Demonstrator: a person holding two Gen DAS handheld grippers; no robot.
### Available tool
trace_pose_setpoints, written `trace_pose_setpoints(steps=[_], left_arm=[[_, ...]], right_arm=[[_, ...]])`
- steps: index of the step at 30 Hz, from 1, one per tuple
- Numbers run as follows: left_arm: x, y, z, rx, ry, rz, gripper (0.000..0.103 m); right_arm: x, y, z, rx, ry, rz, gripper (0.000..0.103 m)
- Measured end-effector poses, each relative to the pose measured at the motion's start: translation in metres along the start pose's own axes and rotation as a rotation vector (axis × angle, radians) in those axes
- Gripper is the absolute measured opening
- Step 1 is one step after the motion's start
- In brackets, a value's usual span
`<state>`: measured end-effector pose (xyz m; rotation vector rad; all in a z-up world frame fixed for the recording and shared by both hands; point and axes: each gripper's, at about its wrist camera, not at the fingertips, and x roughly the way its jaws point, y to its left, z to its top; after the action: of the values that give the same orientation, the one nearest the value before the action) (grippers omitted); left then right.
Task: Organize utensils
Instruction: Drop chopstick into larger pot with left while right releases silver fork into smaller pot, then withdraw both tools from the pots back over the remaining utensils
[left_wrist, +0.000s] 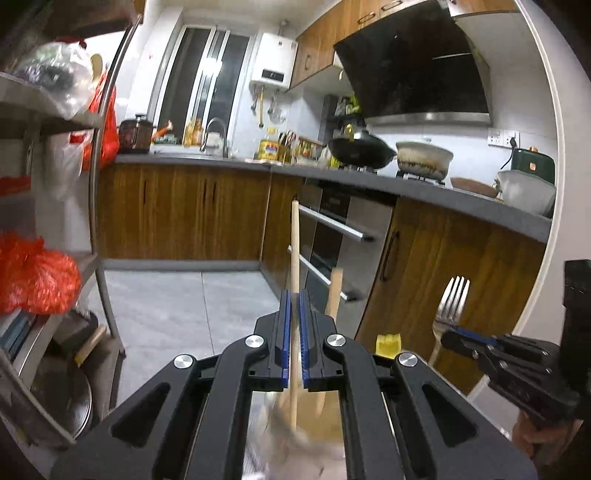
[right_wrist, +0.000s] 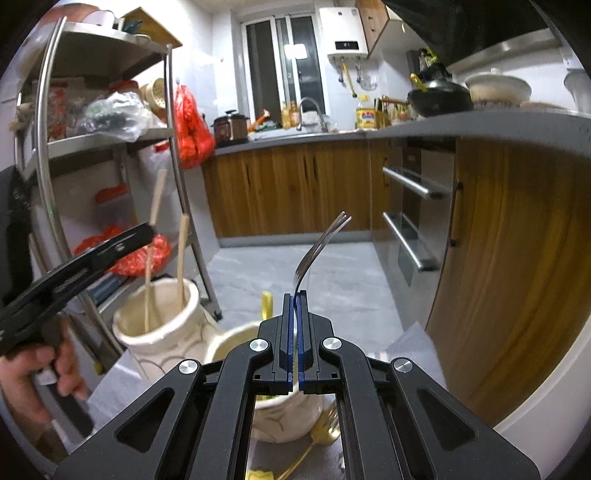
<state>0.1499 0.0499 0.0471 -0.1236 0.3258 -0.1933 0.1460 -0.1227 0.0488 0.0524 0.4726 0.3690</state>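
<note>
Left tool (left_wrist: 294, 295): clenched on a wooden chopstick (left_wrist: 294, 251), which stands near upright between the blue pads at lower centre of the left wrist view, its top rising above the fingers and its lower end running down into a pale jar, blurred at the bottom of that frame. A second chopstick (left_wrist: 334, 295) stands just right of it, not gripped. In the right wrist view the same tool (right_wrist: 147, 230) enters from the left edge, held by a hand (right_wrist: 33, 373), with both chopsticks reaching down into the cream jar (right_wrist: 162, 332) at lower left. Right tool (right_wrist: 294, 295): clenched on a silver fork (right_wrist: 317, 247), handle between the pads, tines curving up and to the right at frame centre. A second jar (right_wrist: 280, 417) sits directly below this tool, touching or just beside the first jar; a yellow utensil (right_wrist: 266, 304) stands in it and a gold fork (right_wrist: 325, 428) lies at its base. Judgement: the fork's long axis is near vertical and the second jar lies straight beneath, so the right hand is the nearer for that deposit. The chopstick appears partly seated already. Kitchen cabinets (left_wrist: 177, 214) and a shelf rack (right_wrist: 103, 144) stand well apart.
</note>
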Motion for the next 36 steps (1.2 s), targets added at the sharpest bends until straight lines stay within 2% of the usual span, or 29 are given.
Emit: trace_pose_setpoints(steps=[5, 16, 18, 19, 20, 22, 25, 27, 29, 30, 32, 33, 35, 36], left_arm=[[-0.008, 0.01, -0.016, -0.029, 0.068, -0.016, 0.004], [-0.007, 0.001, -0.018, 0.044, 0.109, 0.012, 0.004], [-0.008, 0.0, -0.017, 0.049, 0.113, 0.014, 0.006], [-0.009, 0.0, -0.016, 0.049, 0.114, 0.011, 0.008], [-0.01, 0.0, -0.015, 0.05, 0.111, 0.014, 0.016], [-0.012, -0.001, -0.013, 0.051, 0.101, 0.022, 0.028], [-0.015, -0.001, -0.013, 0.051, 0.101, 0.023, 0.028], [-0.019, -0.001, -0.012, 0.063, 0.1, 0.03, 0.032], [-0.024, -0.002, -0.012, 0.072, 0.096, 0.038, 0.045], [-0.028, -0.002, -0.011, 0.074, 0.093, 0.037, 0.048], [-0.034, -0.002, -0.01, 0.081, 0.089, 0.046, 0.064], [-0.038, -0.002, -0.01, 0.088, 0.084, 0.053, 0.068], [-0.044, -0.002, -0.008, 0.098, 0.08, 0.067, 0.081], [-0.048, -0.002, -0.008, 0.102, 0.077, 0.076, 0.085]], right_arm=[[0.006, -0.001, -0.005, 0.02, 0.017, 0.011, 0.002], [0.007, 0.0, -0.005, 0.013, 0.02, 0.005, 0.003], [0.007, 0.0, -0.004, 0.016, 0.019, 0.007, 0.009], [0.006, -0.001, -0.005, 0.019, 0.018, 0.009, 0.015], [0.005, -0.002, -0.005, 0.026, 0.014, 0.014, 0.019], [0.002, -0.005, -0.007, 0.036, 0.01, 0.016, 0.021], [-0.002, -0.01, -0.01, 0.051, 0.008, 0.021, 0.026], [-0.007, -0.013, -0.014, 0.059, 0.007, 0.023, 0.031], [-0.015, -0.016, -0.016, 0.066, 0.0, 0.022, 0.039], [-0.018, -0.018, -0.017, 0.068, -0.003, 0.024, 0.042], [-0.026, -0.021, -0.018, 0.076, -0.013, 0.031, 0.06], [-0.03, -0.023, -0.019, 0.079, -0.018, 0.033, 0.064], [-0.038, -0.026, -0.019, 0.086, -0.026, 0.044, 0.083], [-0.041, -0.028, -0.019, 0.09, -0.031, 0.053, 0.088]])
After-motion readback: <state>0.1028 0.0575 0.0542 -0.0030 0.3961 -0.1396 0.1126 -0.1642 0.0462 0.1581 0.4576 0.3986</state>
